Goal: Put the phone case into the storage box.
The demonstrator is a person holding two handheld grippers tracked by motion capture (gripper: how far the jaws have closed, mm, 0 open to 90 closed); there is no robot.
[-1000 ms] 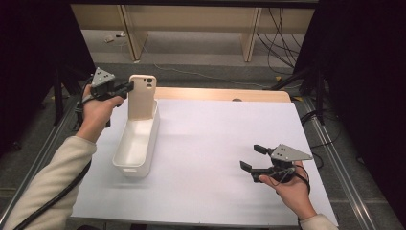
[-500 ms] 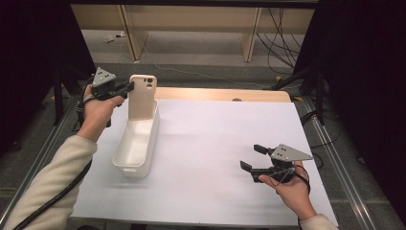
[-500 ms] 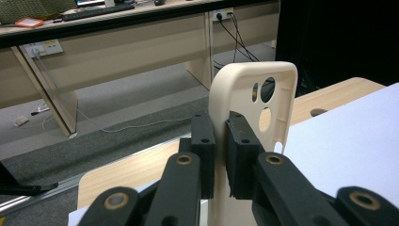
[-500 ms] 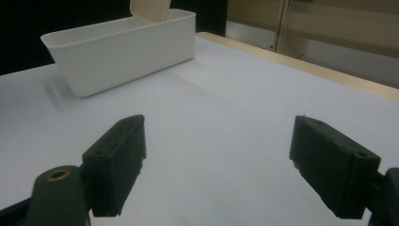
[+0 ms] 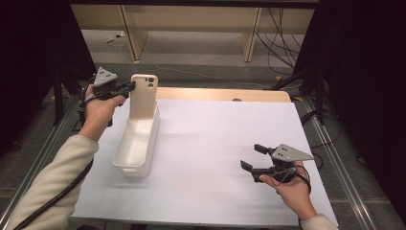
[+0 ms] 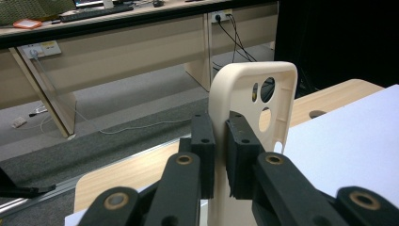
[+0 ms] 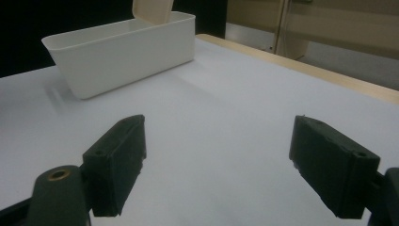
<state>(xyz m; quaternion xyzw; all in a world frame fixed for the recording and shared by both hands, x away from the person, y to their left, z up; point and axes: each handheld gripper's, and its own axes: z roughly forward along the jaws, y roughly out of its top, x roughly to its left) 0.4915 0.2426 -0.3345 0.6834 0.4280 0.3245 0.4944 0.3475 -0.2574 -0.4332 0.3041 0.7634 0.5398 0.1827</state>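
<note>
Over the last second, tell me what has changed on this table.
Nothing has visibly changed. The left gripper stays shut on the edge of the phone case, which stands upright at the far end of the white bin. The right gripper stays open and holds nothing, low over the white table sheet.

1. No text, label, brand, number or sign can be read in the pictures.
2. The wall plates under the far desk (image 6: 41, 47) are too small to be read.
</note>
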